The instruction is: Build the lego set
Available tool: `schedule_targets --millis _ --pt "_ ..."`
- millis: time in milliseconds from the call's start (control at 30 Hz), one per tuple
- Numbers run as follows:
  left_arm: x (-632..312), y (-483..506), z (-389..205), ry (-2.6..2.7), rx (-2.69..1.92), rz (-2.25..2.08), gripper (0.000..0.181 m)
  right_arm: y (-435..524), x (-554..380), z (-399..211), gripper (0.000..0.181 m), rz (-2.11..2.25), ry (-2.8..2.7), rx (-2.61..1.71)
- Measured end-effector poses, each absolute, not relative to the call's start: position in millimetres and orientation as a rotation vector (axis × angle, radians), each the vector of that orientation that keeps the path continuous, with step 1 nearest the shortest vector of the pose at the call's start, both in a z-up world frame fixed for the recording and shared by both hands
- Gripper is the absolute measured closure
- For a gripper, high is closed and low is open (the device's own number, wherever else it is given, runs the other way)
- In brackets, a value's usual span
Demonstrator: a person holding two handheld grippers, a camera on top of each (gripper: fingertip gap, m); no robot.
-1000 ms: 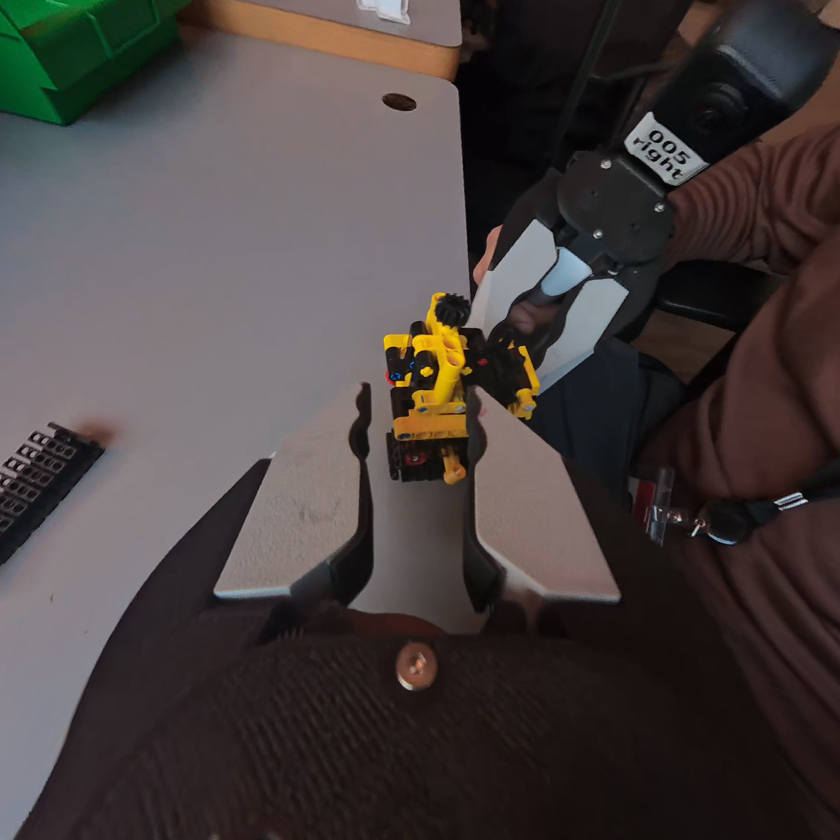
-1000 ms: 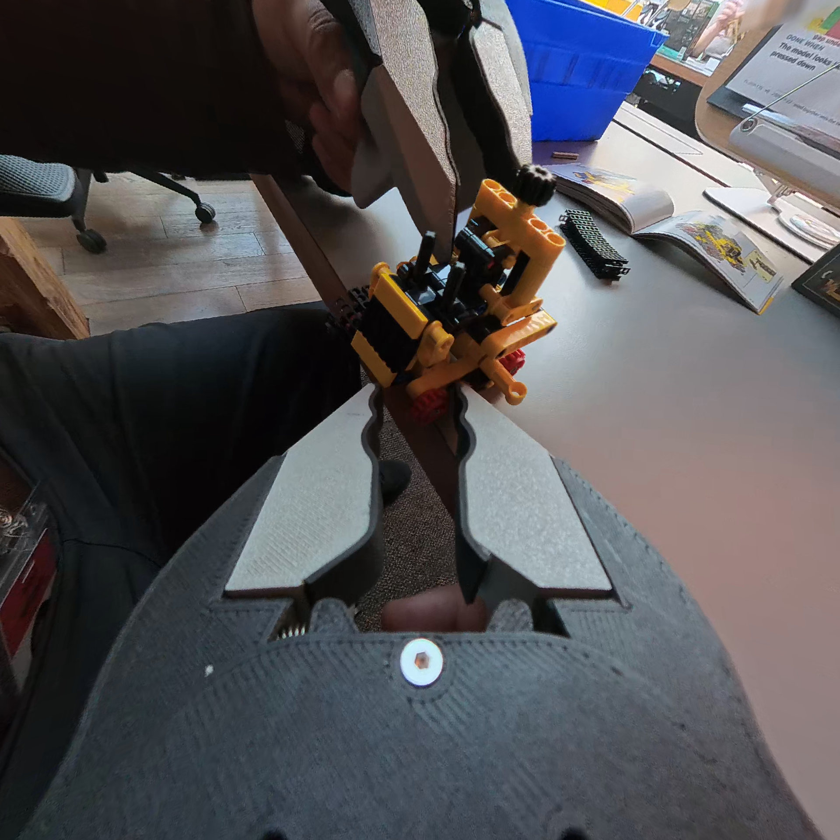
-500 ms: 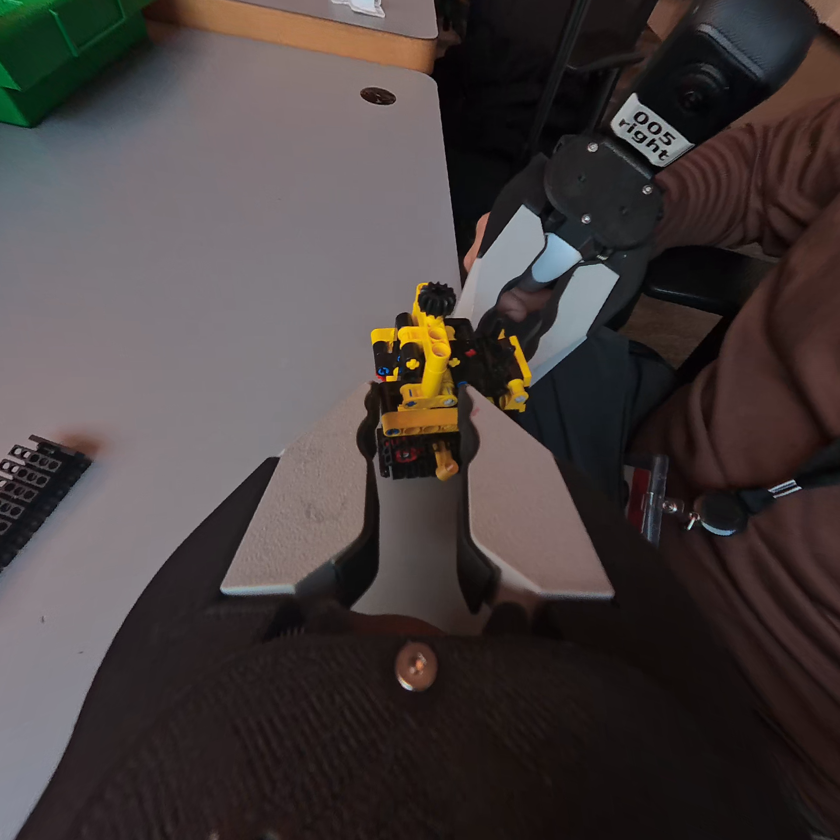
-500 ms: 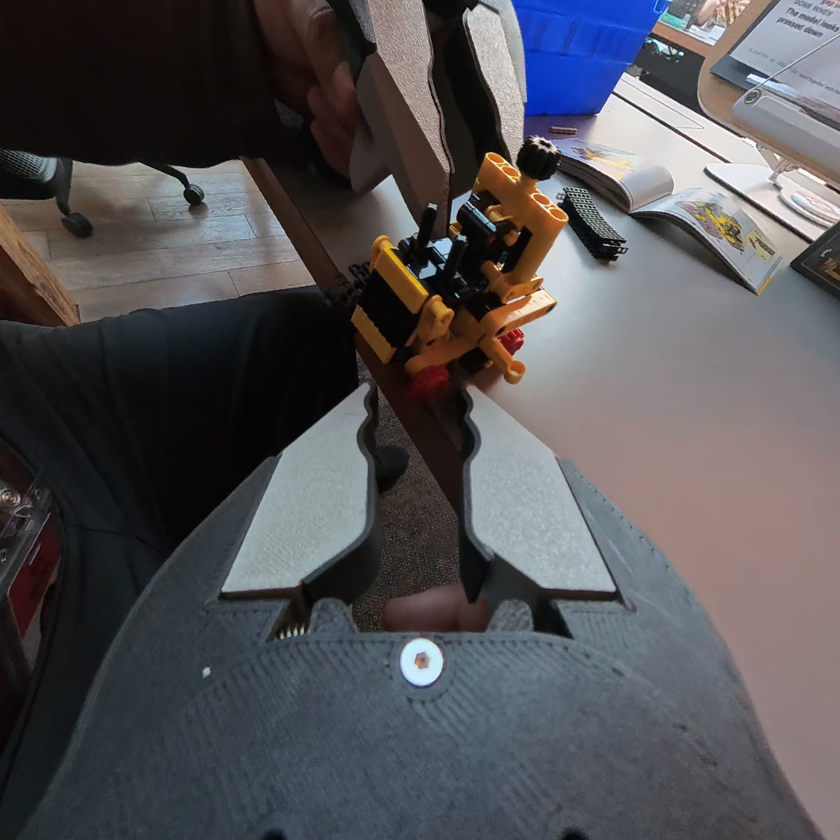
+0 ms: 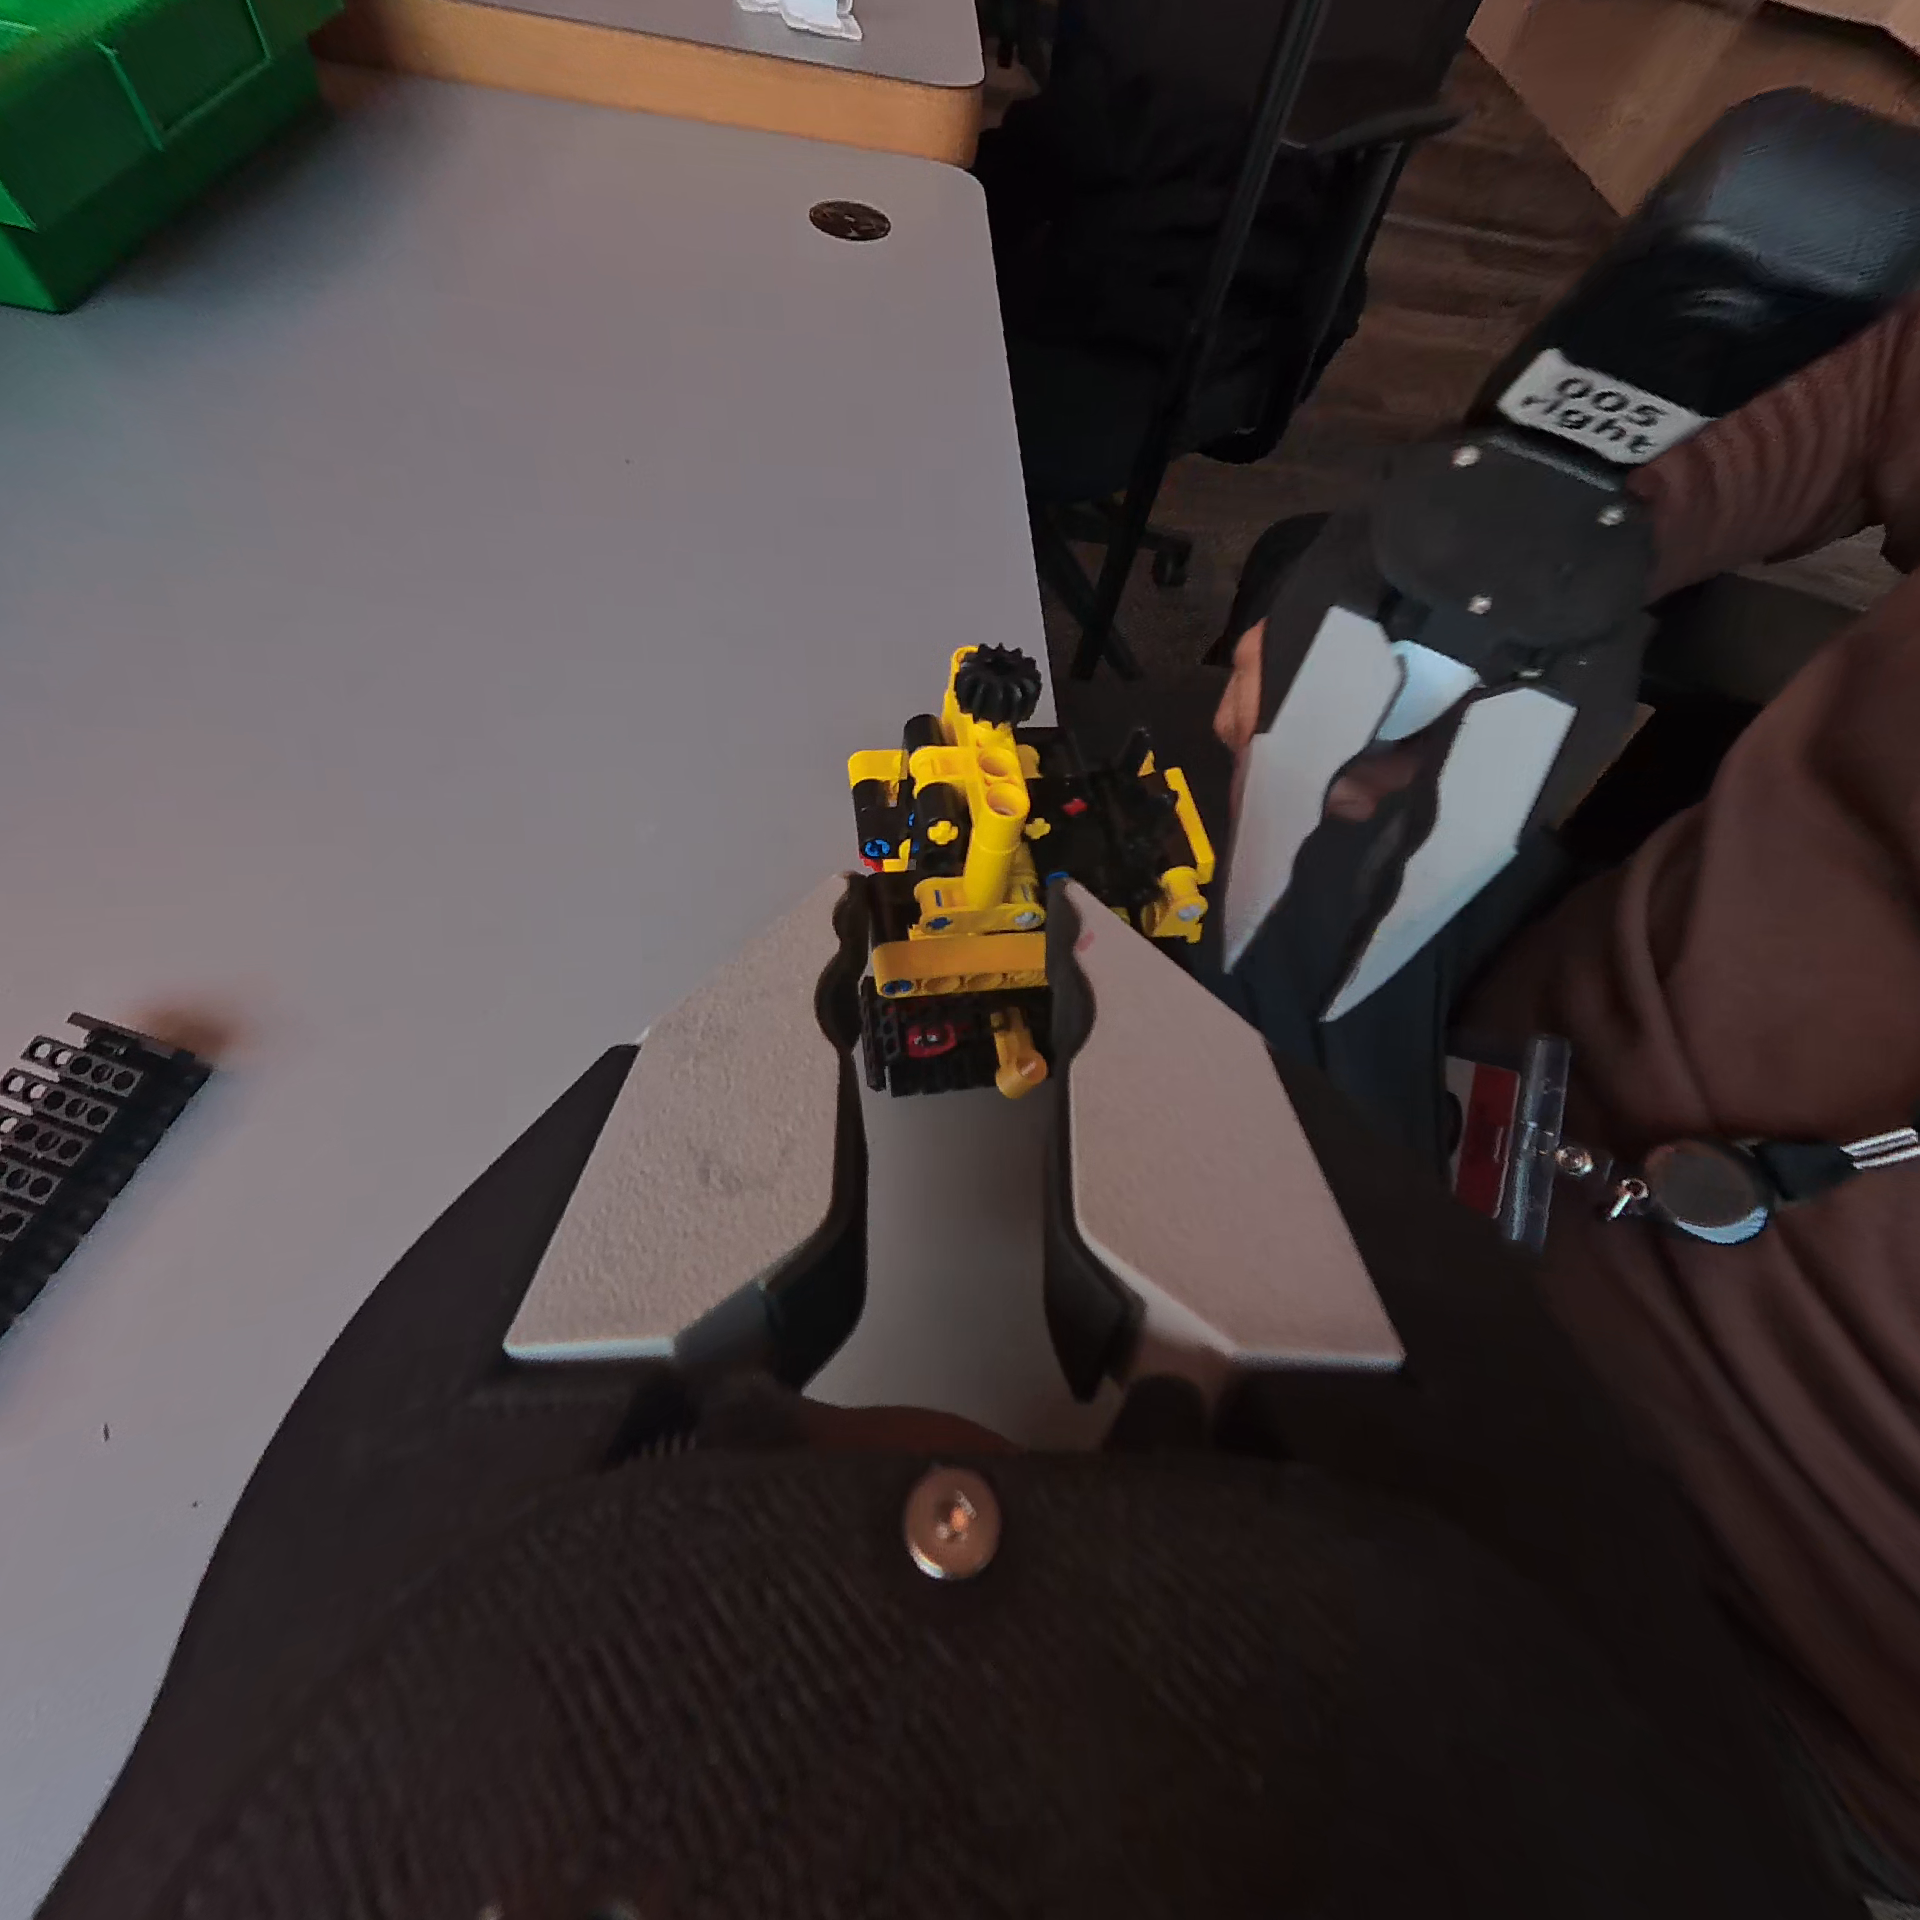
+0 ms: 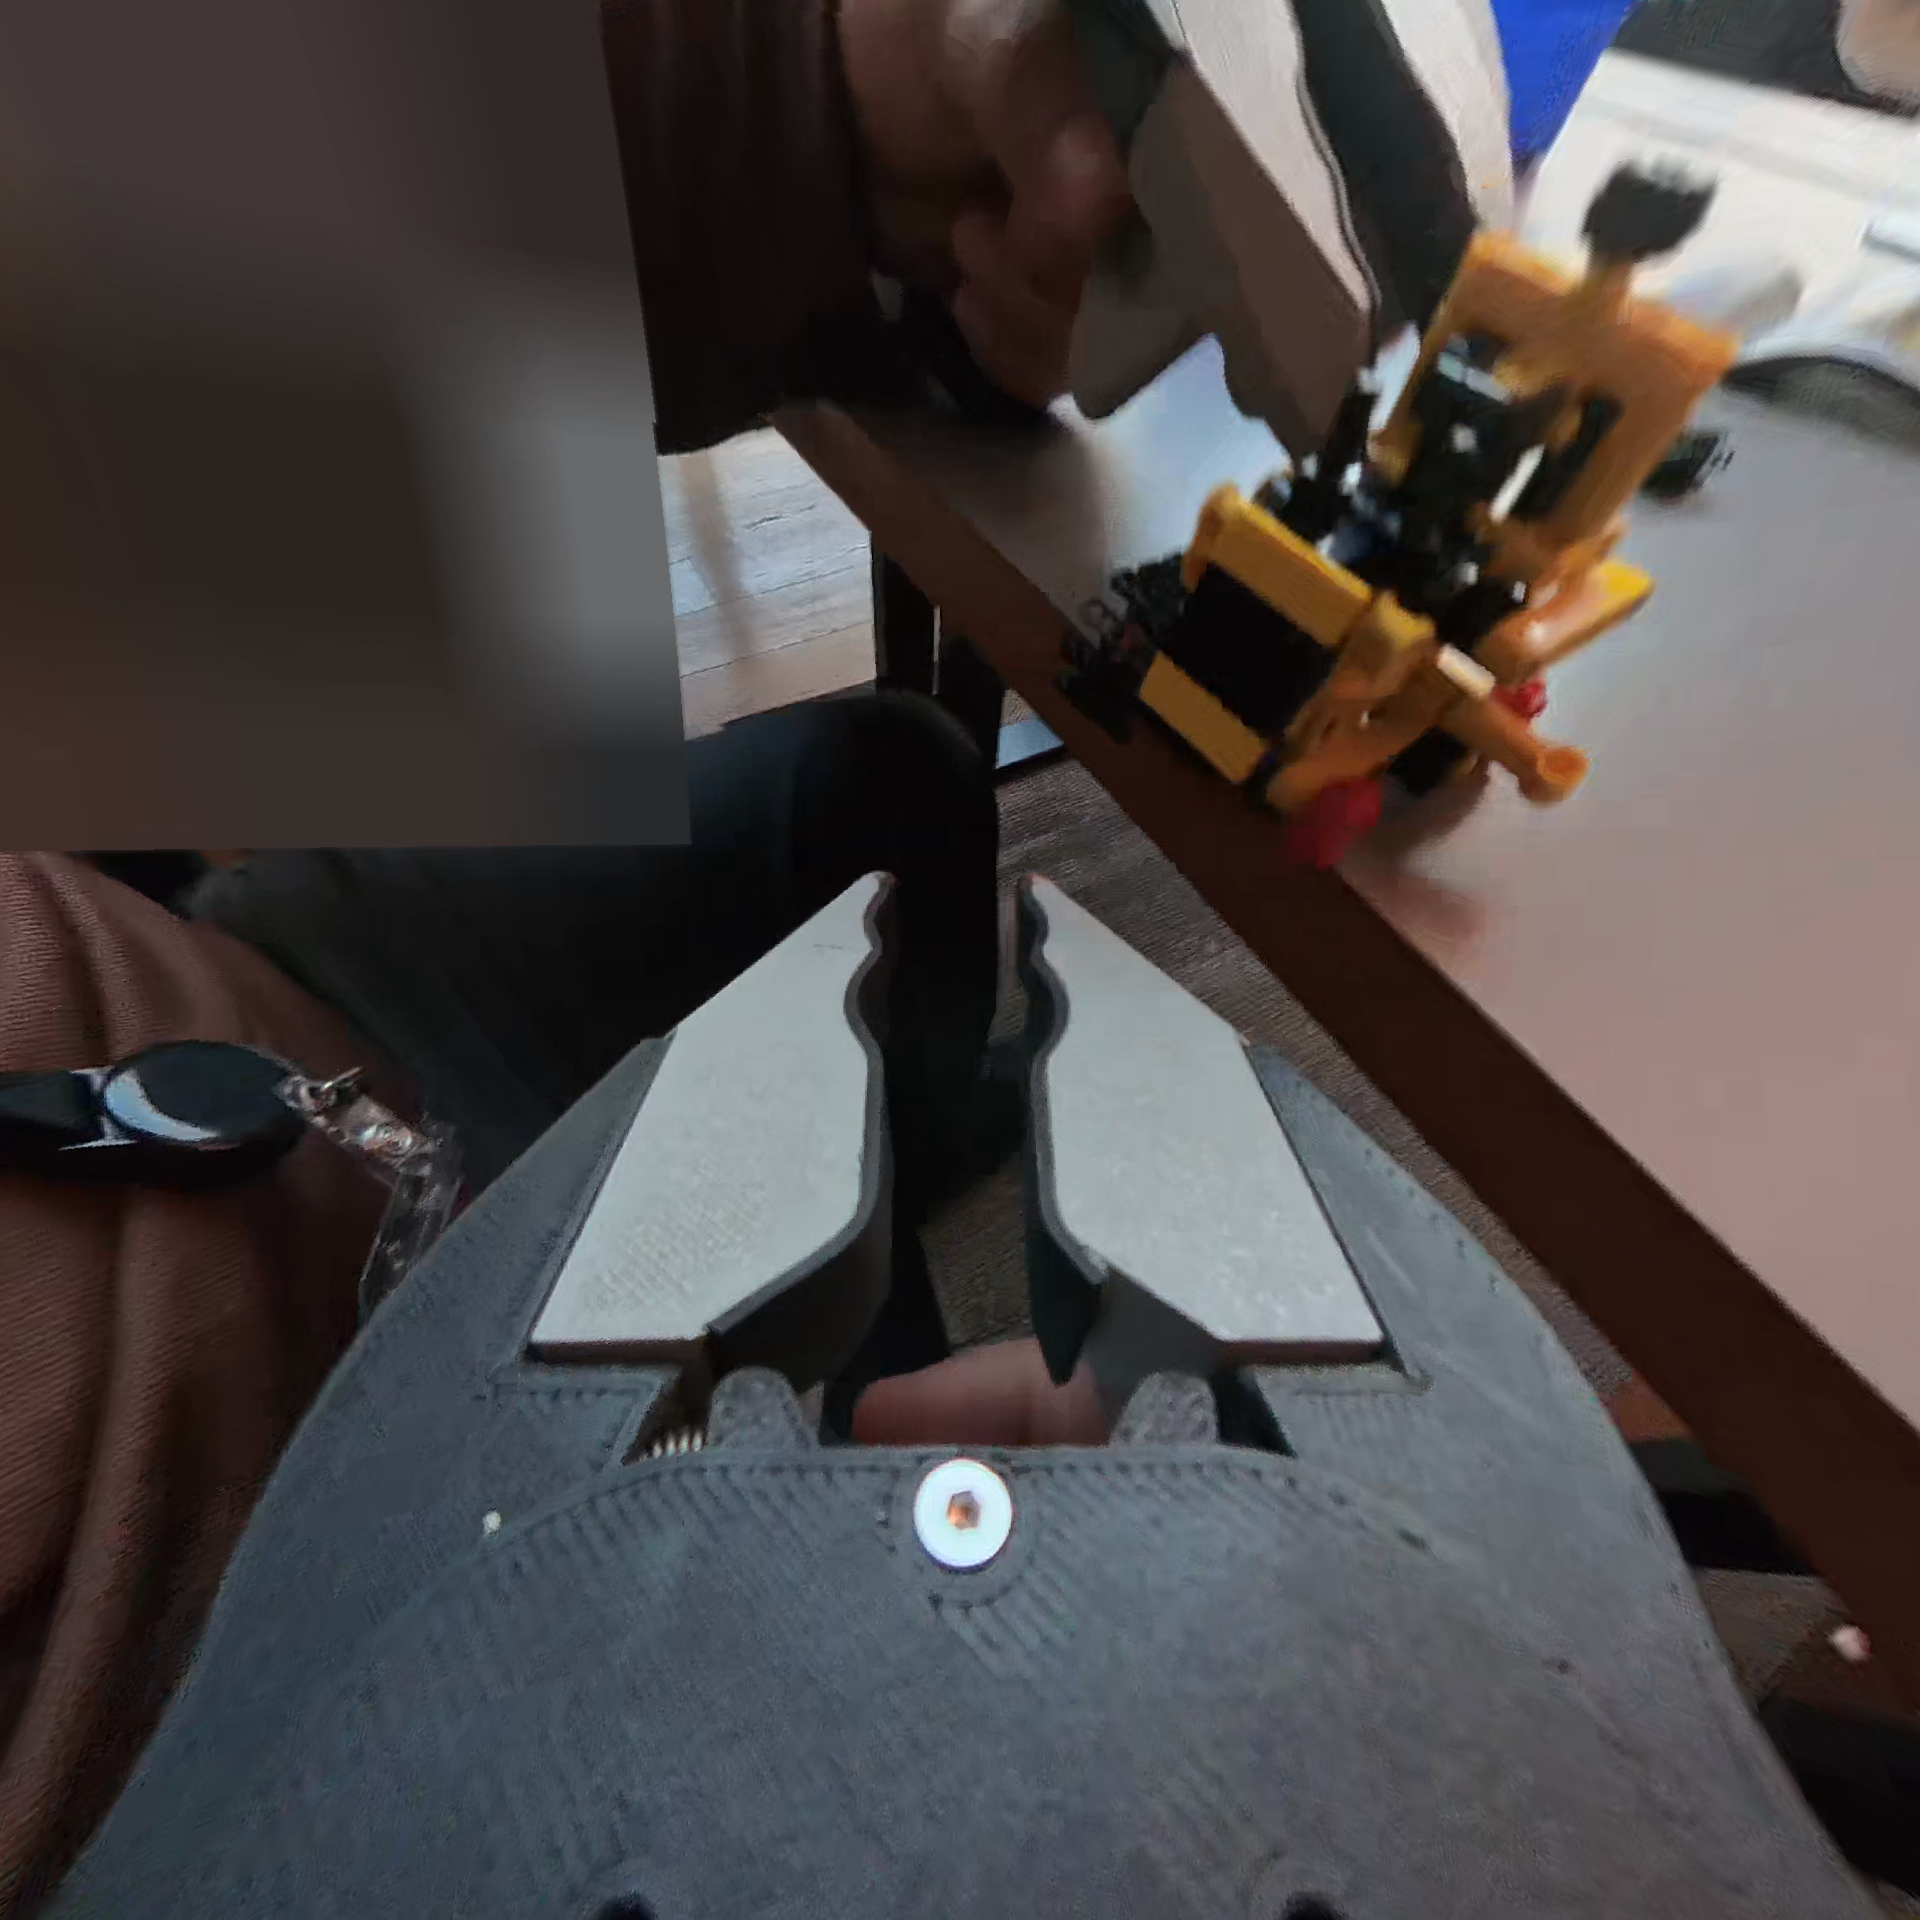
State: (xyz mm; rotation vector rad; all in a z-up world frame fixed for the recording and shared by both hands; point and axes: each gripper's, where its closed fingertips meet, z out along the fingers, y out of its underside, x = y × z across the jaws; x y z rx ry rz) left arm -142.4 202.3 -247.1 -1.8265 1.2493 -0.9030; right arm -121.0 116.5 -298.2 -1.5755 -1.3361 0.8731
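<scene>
The yellow and black lego model [image 5: 987, 862] with a black gear on top sits at the grey table's right edge [image 5: 1023, 499]. My left gripper [image 5: 956, 935] is shut on the model's near end, its fingertips pressed to both sides. In the right wrist view the model [image 6: 1392, 592] is blurred, and the left gripper's fingers [image 6: 1278, 208] reach it from above. My right gripper [image 6: 956, 883] is open and empty, off the table and below its edge, pointing at a dark trouser leg. It also shows in the left wrist view [image 5: 1288, 977], just right of the model.
A black track strip [image 5: 73, 1132] lies at the table's left. A green bin [image 5: 135, 114] stands at the far left, and a cable hole [image 5: 850, 220] is at the far edge. A person's brown sleeve and badge reel [image 5: 1704, 1184] are at the right. The wooden table edge [image 6: 1455, 1039] runs beside my right gripper.
My right gripper has drawn back from the model, off the table edge and downward. My left gripper has moved onto the model and closed on it.
</scene>
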Motion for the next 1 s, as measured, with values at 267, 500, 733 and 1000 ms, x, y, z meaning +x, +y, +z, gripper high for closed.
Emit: schedule_targets --millis 267,500,733,1000 --pt "-145.6 207.0 -246.6 1.223 -1.839 -0.908 0.151 135.4 -129.7 -261.5 0.16 0.582 -1.288 -1.399" --pt "-150.1 210.6 -246.6 1.192 -1.855 -0.902 0.151 148.0 -127.8 -249.9 0.158 0.49 -1.257 -1.354" --pt "-153.5 216.5 -247.2 1.142 -1.889 -0.911 0.151 152.0 -136.1 -250.1 0.153 0.388 -1.312 -1.301" --pt "-154.3 217.7 -247.5 1.131 -1.899 -0.919 0.151 150.4 -138.6 -260.0 0.153 0.392 -1.341 -1.311"
